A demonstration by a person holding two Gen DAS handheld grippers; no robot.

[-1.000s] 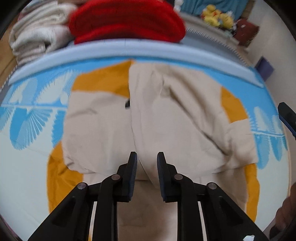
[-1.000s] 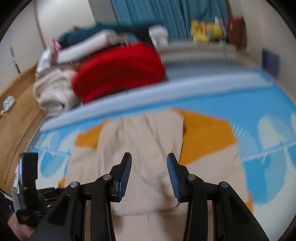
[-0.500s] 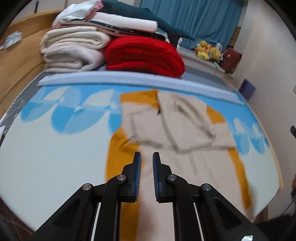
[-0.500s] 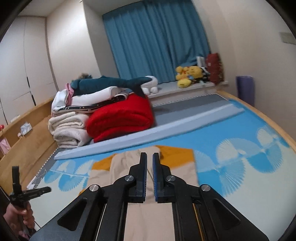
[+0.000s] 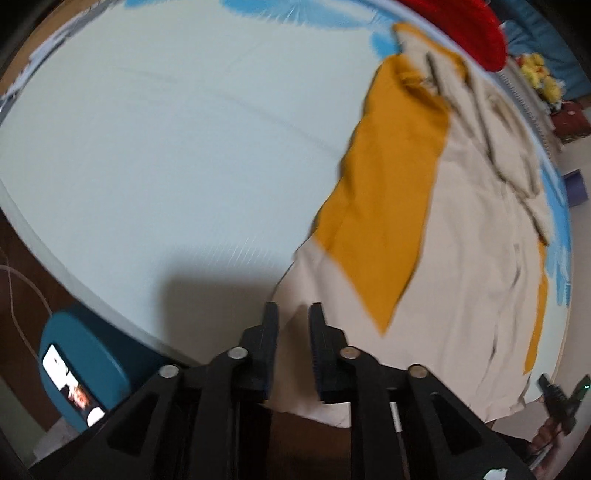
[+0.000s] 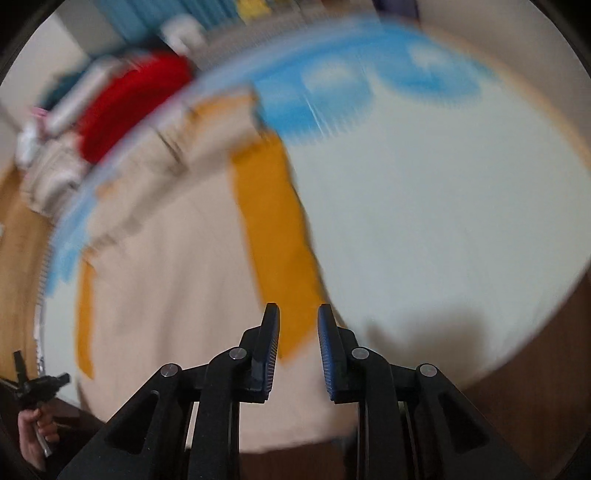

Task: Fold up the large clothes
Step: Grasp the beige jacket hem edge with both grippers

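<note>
A large beige and mustard garment (image 5: 461, 229) lies spread on a pale mat with blue fan prints (image 5: 166, 129). Its sleeves are folded in at the far end. My left gripper (image 5: 292, 314) is open and empty, just above the garment's near left hem corner. My right gripper (image 6: 298, 317) is open and empty, above the near right hem by a mustard panel (image 6: 277, 229). The garment (image 6: 166, 277) fills the left half of the blurred right wrist view. Each gripper shows small at the other view's edge.
A red folded blanket (image 5: 461, 26) and stacked linens (image 6: 48, 173) sit beyond the mat's far edge. A teal object holding a lit phone (image 5: 77, 373) stands on the dark floor at the mat's near left. Yellow plush toys (image 5: 543, 74) lie far right.
Both grippers have pulled back from the garment's far end to its near hem and dropped low. Both jaws, nearly closed half a second ago, have opened a little.
</note>
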